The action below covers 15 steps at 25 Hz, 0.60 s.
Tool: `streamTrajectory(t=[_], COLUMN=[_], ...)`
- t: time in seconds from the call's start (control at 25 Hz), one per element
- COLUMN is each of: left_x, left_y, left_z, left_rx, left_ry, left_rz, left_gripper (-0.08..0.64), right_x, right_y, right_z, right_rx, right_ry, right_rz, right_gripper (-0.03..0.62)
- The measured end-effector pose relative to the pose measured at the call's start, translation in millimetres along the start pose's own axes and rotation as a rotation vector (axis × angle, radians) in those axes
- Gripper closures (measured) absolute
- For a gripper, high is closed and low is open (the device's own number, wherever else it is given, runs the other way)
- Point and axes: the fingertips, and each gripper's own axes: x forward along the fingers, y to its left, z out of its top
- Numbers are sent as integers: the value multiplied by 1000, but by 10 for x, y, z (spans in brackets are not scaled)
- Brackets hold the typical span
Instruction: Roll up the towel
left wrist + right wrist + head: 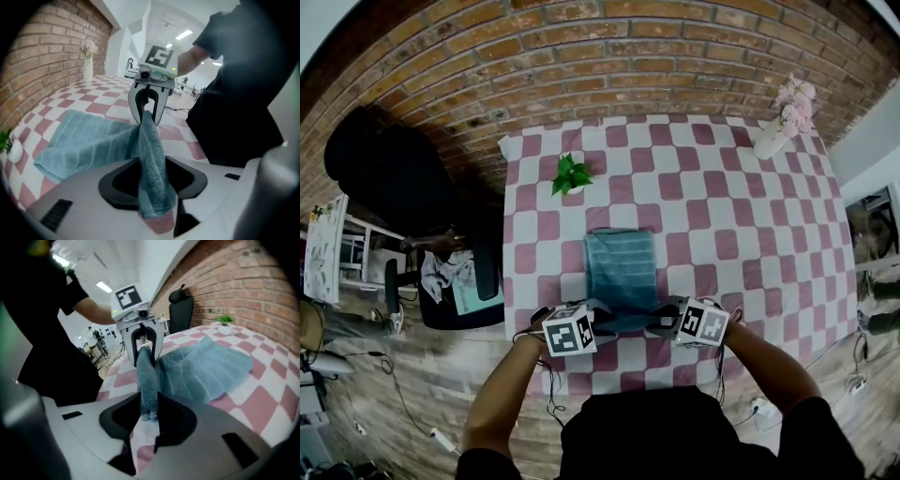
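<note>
Teal towel (621, 267) is on the pink-and-white checked tablecloth (750, 234), about mid-width and towards the near side, long axis running near to far. Far part lies flat. Near edge is lifted off the cloth and gathered into a narrow band.

Left gripper (602, 317) is clamped on the near-left end of that band. The left gripper view shows a fold of fabric running straight through its jaws, which are pressed onto it.

Right gripper (664, 323) is clamped on the near-right end the same way. The right gripper view shows fabric pinched between its jaws.

The grippers face each other with tips close together, and the towel edge runs from one to the other. Both tilt down toward the table.

Small green plant (570, 175) sits beyond the towel's far-left corner, apart from it. White vase with pink flowers (783, 117) stands at the far-right corner, well apart.
</note>
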Motion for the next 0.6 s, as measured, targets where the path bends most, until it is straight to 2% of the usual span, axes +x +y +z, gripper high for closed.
streamTrajectory(t=[0.08,0.12,0.2,0.28,0.4,0.48,0.52,0.6], left_x=[-37,-49,-66,-77,8,83,106,133], left_y=[29,42,43,28,32,105,177,343], left_z=[35,44,102,196,154,76,76,107], left_rx=[121,219,439,569,652,673,662,611], left_ry=[28,63,120,122,171,232,239,223], left_rz=[170,270,453,554,565,547,555,575], left_gripper=[239,189,176,217,306,310,313,305], right_x=[0,-13,-42,-67,-92,-107,-120,-180], right_y=[-67,-114,-201,-283,-411,-495,-545,-682], right_z=[14,33,64,87,104,126,145,195], right_rx=[162,239,369,472,610,665,668,620], right_ry=[-41,-56,-73,-87,-112,-129,-143,-184], right_rz=[64,98,165,226,303,324,310,214], right_gripper=[511,511,511,509,506,498,490,459])
